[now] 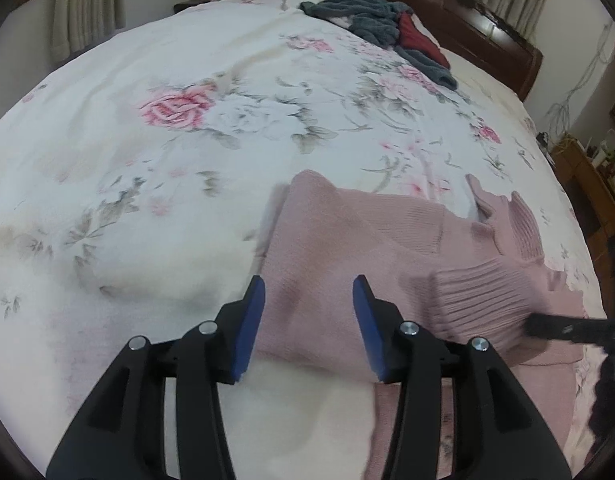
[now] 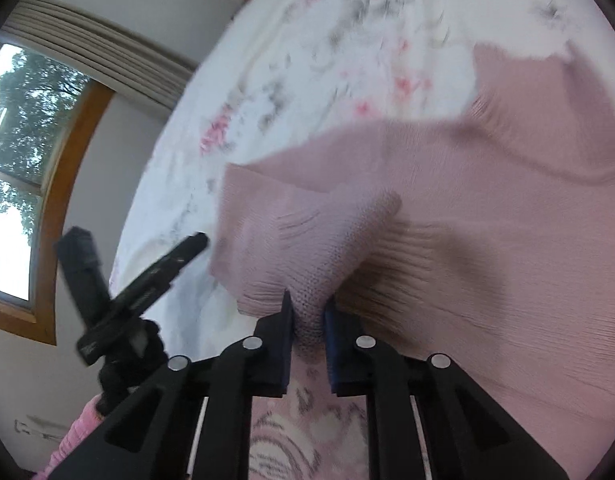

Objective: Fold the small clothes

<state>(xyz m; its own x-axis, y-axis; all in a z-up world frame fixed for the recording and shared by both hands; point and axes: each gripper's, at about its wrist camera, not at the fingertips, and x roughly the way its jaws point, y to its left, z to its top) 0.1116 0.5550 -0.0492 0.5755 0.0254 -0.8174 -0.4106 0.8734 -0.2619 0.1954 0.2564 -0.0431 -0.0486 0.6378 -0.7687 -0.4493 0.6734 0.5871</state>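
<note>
Bedroom, floral bedspread [image 1: 187, 80]: fold of pink sweater [image 1: 347, 248] under way, not finished.

Sweater lies on the near right part of the bedspread, partly doubled over, a ribbed sleeve or hem raised at the right. Right gripper [image 2: 309, 320] has its jaws pressed on a bunch of the knit and holds it up off the bed. Left gripper [image 1: 309, 308] hangs over the sweater's near left edge, jaws spread, gripping nothing. Judged partway: layers are uneven, edges not squared, and final folds appear to remain. Grey and red clothes [image 1: 379, 28] sit in a heap well apart near the headboard [image 1: 487, 20], apparently unfolded. Nothing obstructs the working area; motion blur limits detail.
</note>
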